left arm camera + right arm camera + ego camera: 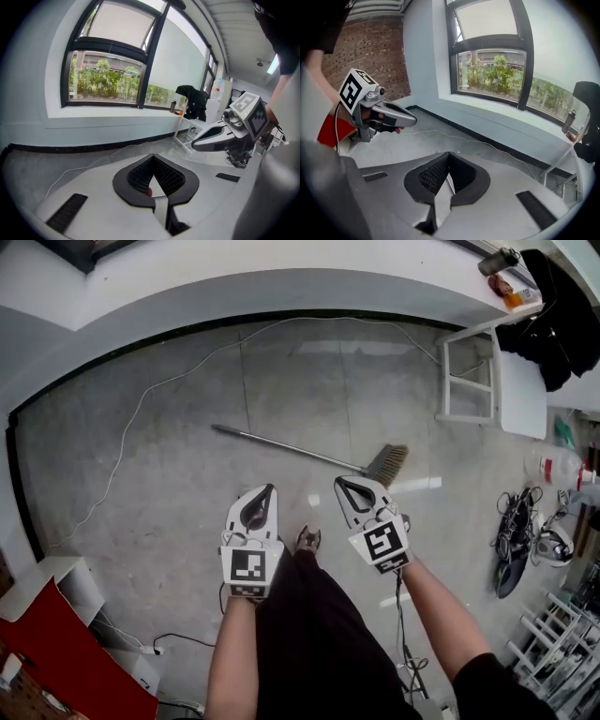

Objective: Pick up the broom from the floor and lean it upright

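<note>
Over open floor [178, 512] near the broom [300, 450], left claw [270, 488] and right claw [340, 482] each closed.

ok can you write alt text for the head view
A broom lies flat on the grey concrete floor, bristles to the right, untouched. Nearer the camera, the person's left gripper and right gripper point toward it, both shut and empty.

— What's the person wearing?
— A black garment [309, 634] with a short black sleeve [487, 685]; forearms bare.
— And the tools?
— The left gripper [268, 489] and right gripper [341, 484] have white shells and black ribbed pads [140, 176]. Each carries a marker cube [248, 568] with black-and-white squares.
</note>
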{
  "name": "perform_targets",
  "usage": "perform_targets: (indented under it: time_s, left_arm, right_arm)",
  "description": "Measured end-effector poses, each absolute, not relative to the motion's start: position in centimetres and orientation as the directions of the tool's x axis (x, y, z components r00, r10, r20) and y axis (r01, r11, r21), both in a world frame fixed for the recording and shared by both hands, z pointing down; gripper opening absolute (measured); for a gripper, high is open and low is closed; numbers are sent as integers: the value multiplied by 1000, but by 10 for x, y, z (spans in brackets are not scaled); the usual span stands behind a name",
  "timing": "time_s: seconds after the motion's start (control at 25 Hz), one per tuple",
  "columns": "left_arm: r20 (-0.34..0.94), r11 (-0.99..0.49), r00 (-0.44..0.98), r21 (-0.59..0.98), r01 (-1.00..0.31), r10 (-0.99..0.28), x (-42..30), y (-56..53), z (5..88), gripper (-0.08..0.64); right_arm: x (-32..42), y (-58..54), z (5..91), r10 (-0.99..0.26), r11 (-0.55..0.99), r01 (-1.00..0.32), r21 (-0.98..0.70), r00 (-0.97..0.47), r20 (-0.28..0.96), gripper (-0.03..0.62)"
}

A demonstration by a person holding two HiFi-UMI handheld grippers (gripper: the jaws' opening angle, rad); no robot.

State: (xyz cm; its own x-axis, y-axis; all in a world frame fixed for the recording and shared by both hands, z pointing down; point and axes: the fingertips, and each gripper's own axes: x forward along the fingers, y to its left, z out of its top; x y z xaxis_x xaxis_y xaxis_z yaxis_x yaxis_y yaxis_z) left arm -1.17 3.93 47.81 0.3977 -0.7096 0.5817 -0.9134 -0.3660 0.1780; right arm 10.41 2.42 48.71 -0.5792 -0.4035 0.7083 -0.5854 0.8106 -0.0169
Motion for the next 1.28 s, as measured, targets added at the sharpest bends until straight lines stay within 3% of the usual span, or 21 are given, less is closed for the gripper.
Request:
perform_targets:
  time_s: [0.32,0.48,0.76,1.12,1.28]
  left_arm:
    - [612,-346,425,250,-904,-667,6,31,564,6]
    - [622,-342,417,244,-907,-663,5,30,597,6]
    - [638,-316,371,205,-926,-674,-23,27,648,6]
    - [673,-269,357,236,-934,-647,-63,40,685,6]
    - [653,-282,317,162,-946,-688,-81,19,685,6]
  right_arm:
    - [106,20,582,-321,830,-557,-36,-529,786,8]
    - [95,31,631,-269,875,-483,-14,-511,817,8]
    - [58,36,716,-250,880,-473,-32,-520,817,8]
    - [11,13,817,-237,929,-368,39,-512,826,8]
    - [-2,-1,858,-206,944,-328,40,-490,847,8]
